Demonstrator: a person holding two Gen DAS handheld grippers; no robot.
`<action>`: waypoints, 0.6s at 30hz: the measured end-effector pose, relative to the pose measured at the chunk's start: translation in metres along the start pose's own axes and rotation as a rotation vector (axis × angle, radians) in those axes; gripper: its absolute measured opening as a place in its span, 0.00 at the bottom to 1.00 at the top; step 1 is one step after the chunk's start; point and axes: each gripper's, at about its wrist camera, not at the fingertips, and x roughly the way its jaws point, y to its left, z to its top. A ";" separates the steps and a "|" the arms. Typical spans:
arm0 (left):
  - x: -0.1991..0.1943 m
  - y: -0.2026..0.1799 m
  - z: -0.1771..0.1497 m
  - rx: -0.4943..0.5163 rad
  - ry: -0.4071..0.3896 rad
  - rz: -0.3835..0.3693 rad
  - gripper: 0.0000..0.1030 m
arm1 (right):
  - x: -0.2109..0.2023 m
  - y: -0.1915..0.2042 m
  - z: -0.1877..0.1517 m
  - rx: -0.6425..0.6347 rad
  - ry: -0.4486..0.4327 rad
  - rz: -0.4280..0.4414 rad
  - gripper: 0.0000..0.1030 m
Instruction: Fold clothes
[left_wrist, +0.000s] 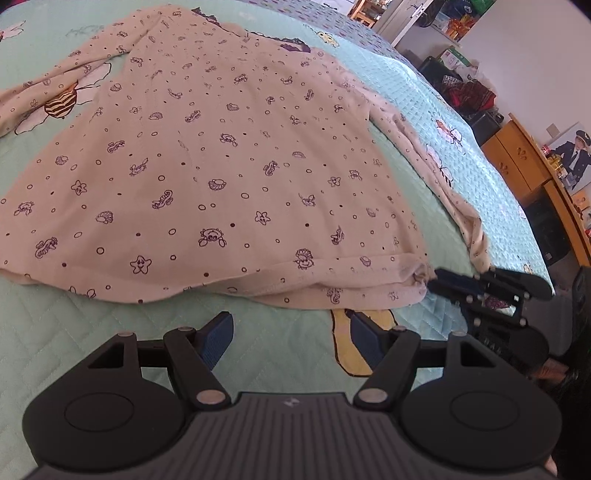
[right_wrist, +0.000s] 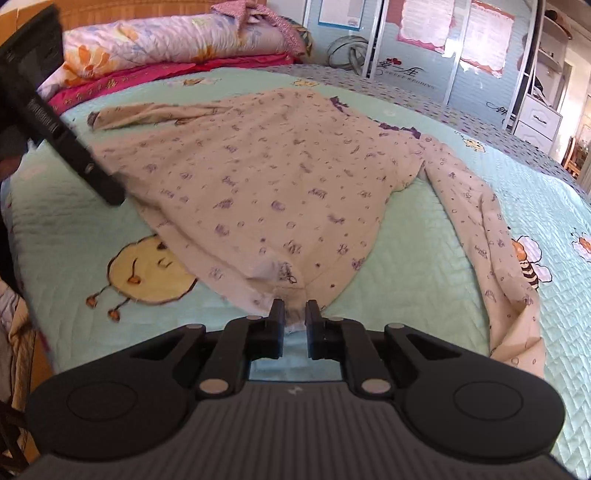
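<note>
From the left wrist camera, a bed (left_wrist: 92, 332) covered in a mint-green quilted spread with cartoon bees fills the view, and beyond its far side stand an orange wooden cabinet (left_wrist: 517, 155) and a heap of dark bags against a pale wall. The cream shirt (left_wrist: 221, 166), printed with purple sea creatures, lies spread flat on the quilt, one long sleeve trailing down the right side. The left claw (left_wrist: 291, 332) hovers over bare quilt just short of the shirt's near hem, its blue-padded fingers spread wide with nothing between them. At the hem's right corner the right claw (left_wrist: 436, 280) meets the cloth. From the right wrist camera, the same bed runs back to floral pillows (right_wrist: 166, 40) and a red blanket at the wooden headboard, with mirrored wardrobe doors (right_wrist: 424, 55) and white drawers along the right. The shirt (right_wrist: 277, 177) lies ahead, and the right claw (right_wrist: 295, 314) has its fingers drawn close, pinching the hem corner. The left claw's dark arm (right_wrist: 55, 122) crosses the upper left, hiding part of the shirt's edge.
</note>
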 end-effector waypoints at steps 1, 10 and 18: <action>-0.001 0.000 -0.001 -0.001 -0.001 0.001 0.71 | 0.000 -0.001 0.003 -0.003 -0.007 0.005 0.13; -0.004 0.000 -0.002 -0.004 -0.005 0.006 0.71 | 0.019 -0.015 0.010 0.062 0.066 0.084 0.14; -0.017 0.014 -0.006 -0.047 -0.025 -0.001 0.71 | -0.025 0.090 -0.010 -0.428 -0.012 -0.160 0.02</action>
